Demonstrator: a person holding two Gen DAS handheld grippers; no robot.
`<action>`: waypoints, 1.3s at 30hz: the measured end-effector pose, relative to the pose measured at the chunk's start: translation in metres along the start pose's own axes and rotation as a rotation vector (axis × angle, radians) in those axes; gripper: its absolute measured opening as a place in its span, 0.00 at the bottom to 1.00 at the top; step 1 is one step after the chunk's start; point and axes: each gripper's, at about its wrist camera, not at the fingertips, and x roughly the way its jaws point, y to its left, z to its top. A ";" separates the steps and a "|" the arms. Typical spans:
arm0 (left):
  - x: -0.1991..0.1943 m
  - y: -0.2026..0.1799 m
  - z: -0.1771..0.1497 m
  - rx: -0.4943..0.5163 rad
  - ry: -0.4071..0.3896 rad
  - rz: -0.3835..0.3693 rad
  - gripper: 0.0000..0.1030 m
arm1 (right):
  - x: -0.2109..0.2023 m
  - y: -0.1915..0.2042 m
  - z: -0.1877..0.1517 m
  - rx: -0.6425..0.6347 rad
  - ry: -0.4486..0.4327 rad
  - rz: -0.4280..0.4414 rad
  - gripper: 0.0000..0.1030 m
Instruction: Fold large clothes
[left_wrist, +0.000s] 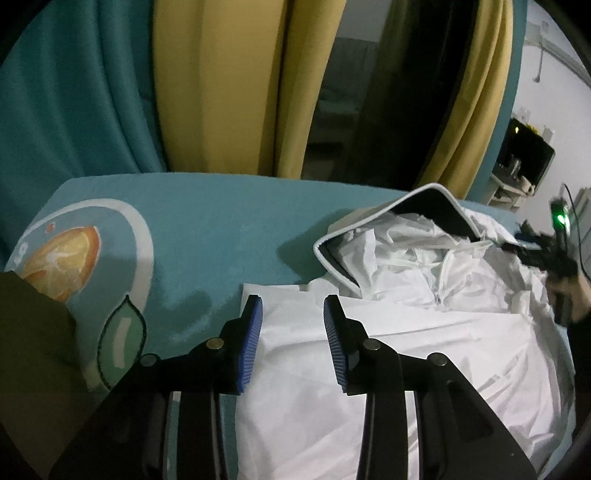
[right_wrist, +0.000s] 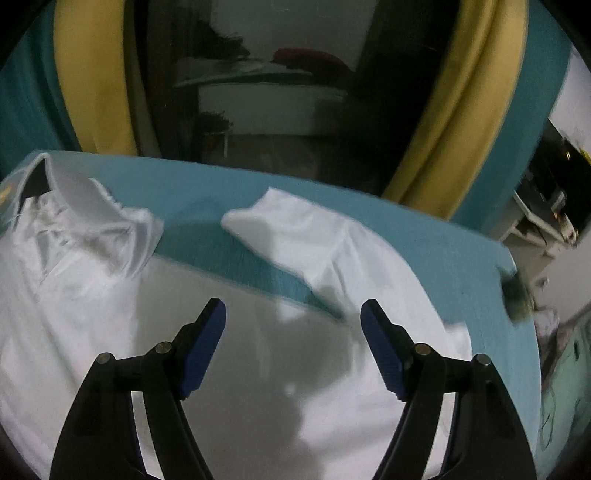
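A white jacket (left_wrist: 406, 350) lies spread on a bed (left_wrist: 221, 229) covered with a teal sheet. The fabric is thin and slightly shiny, crumpled around the neck and smoother over the body. Its hood (left_wrist: 399, 221) sits at the far end, partly propped up, with a dark lining showing inside a pale piped edge. A zip (left_wrist: 443, 273) runs down from the collar through the wrinkled chest area. In the left wrist view a folded-over edge of the jacket forms a neat straight corner just beyond the left gripper (left_wrist: 293, 302).

The left gripper hangs over that near-left part of the jacket, its blue pads (left_wrist: 253, 343) apart with white cloth visible between them; nothing is pinched. The right gripper (right_wrist: 293, 308) is also over the jacket body, its jaws spread wider and holding nothing. Ahead of it a sleeve (right_wrist: 295, 229) stretches out diagonally across the teal sheet, its cuff end pointing toward the far edge of the bed, with a strip of sheet showing between the sleeve and the hood (right_wrist: 74, 192).

The right wrist view is blurred, so fine creases there are hard to read. The sheet carries a printed orange-slice and leaf design (left_wrist: 70, 258) near the left side. Behind the bed hang yellow and teal curtains (left_wrist: 207, 81) framing a dark window.
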 end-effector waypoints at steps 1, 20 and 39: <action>0.002 -0.001 0.000 0.000 0.006 0.002 0.36 | 0.009 0.003 0.006 -0.016 0.003 0.004 0.73; -0.004 -0.027 -0.013 0.041 0.025 -0.047 0.36 | -0.078 -0.057 0.003 0.054 -0.150 -0.012 0.05; -0.054 -0.040 -0.028 0.105 -0.038 -0.116 0.36 | -0.234 0.027 0.029 -0.015 -0.424 0.136 0.05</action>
